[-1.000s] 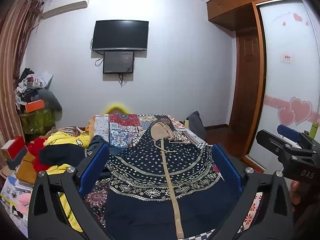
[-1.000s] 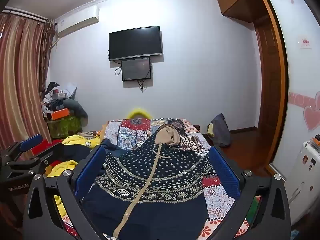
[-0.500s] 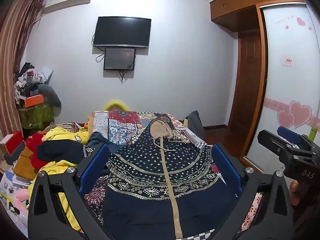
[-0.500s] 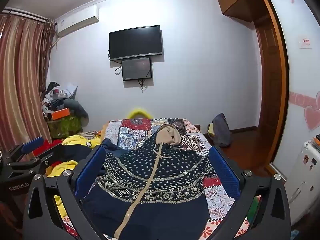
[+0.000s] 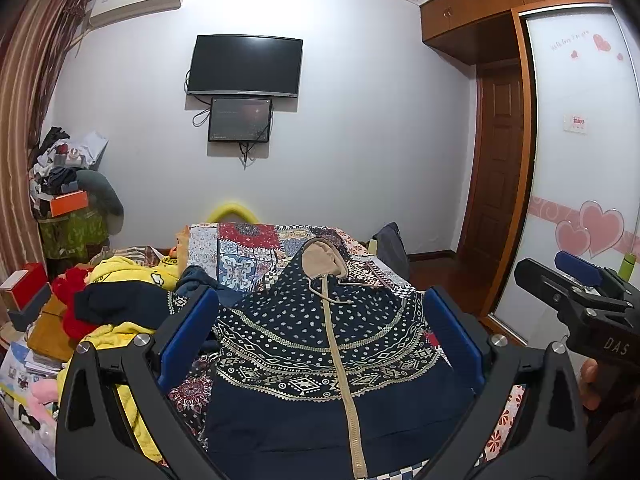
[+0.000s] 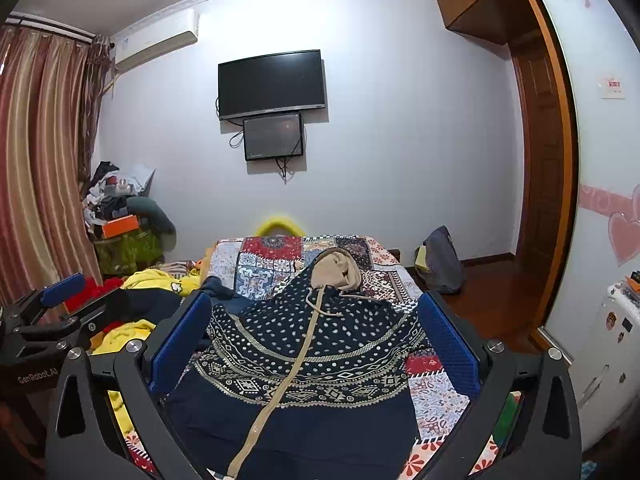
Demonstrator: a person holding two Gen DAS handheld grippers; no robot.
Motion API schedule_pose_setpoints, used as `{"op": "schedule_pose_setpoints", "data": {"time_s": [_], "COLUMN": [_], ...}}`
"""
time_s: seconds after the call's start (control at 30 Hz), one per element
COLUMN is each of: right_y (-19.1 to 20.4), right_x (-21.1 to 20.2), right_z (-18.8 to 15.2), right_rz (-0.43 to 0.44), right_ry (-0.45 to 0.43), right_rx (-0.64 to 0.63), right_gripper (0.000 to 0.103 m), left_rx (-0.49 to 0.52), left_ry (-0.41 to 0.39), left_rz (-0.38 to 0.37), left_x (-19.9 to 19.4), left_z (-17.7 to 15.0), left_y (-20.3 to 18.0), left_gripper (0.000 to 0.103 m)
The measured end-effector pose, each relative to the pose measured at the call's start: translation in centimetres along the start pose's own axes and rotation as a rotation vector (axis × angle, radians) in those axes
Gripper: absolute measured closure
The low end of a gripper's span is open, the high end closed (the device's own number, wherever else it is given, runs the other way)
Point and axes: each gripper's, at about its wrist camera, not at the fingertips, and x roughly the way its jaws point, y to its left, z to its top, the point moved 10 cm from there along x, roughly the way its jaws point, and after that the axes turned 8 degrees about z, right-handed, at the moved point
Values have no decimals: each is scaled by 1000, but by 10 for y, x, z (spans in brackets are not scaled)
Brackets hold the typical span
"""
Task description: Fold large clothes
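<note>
Navy patterned zip hoodie (image 5: 320, 344) spread flat, unfolded, on patchwork bedspread (image 6: 436, 396) | left gripper (image 5: 320, 344), right gripper (image 6: 316, 344) agape, empty, hovering | hood at 12 o'clock | folding unstarted

Both wrist views—side by side—face the bed (image 5: 248, 248).

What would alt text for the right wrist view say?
A navy patterned hoodie with a tan zipper lies spread on a patchwork bedspread, framed by the open right gripper and its blue-padded fingers. The left gripper is at the left edge; a wall TV hangs beyond.
</note>
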Motion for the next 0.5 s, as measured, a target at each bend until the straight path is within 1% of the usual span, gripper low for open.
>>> {"op": "schedule_pose_setpoints", "data": {"time_s": [0.5], "right_y": [0], "right_x": [5], "right_z": [0], "right_rz": [-1], "right_ry": [5], "right_rx": [0], "right_gripper": [1], "left_rx": [7], "left_ry": [1], "left_rz": [-3], "left_x": [-3], "left_z": [0], "left_y": [-1], "left_gripper": [0]}}
